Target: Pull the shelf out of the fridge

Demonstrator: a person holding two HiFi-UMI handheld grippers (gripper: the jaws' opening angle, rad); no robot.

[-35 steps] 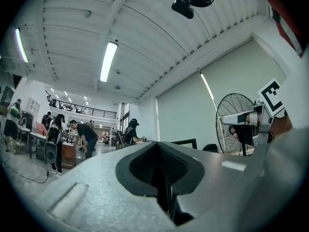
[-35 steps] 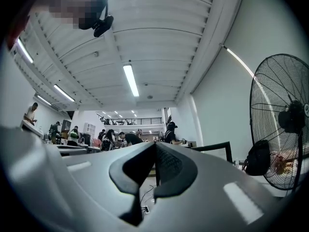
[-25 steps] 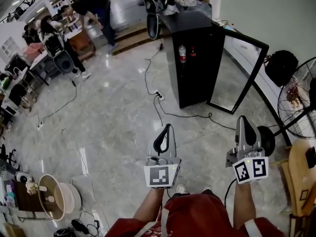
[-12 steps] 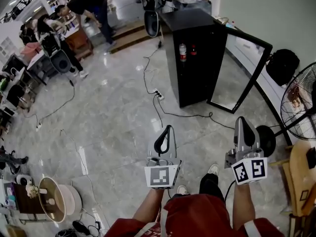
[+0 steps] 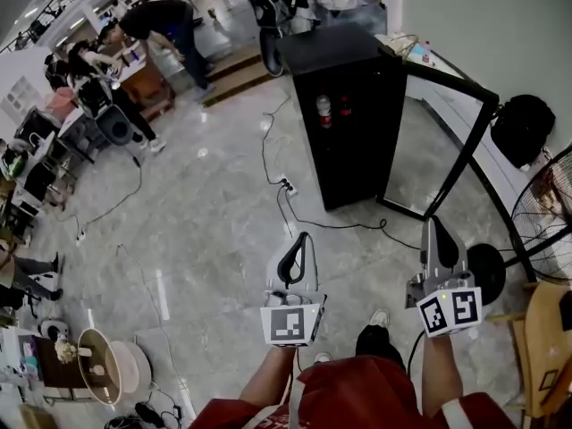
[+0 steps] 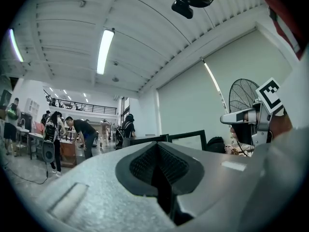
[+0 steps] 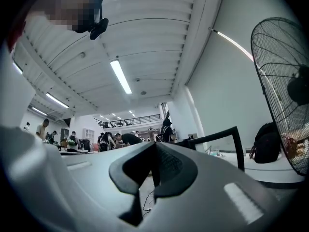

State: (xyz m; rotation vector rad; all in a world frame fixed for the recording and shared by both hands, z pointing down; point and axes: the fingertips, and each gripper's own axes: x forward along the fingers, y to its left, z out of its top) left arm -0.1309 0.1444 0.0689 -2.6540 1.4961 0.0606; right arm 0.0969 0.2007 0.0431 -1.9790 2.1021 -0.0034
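Item: my left gripper (image 5: 303, 239) and right gripper (image 5: 433, 224), jaws together, well short of black fridge (image 5: 357, 141); door (image 5: 433, 141) open, bottles (image 5: 324, 113) inside.

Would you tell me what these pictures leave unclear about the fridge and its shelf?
- Shelf: head view, too small and dark inside the fridge; only bottles show.
- Fridge interior: gripper views, hidden behind the left gripper and right gripper.
- Fan: head view, cut by the right edge.

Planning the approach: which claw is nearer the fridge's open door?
Right. The right claw is short of the open door, in line with it; the left claw is farther left.
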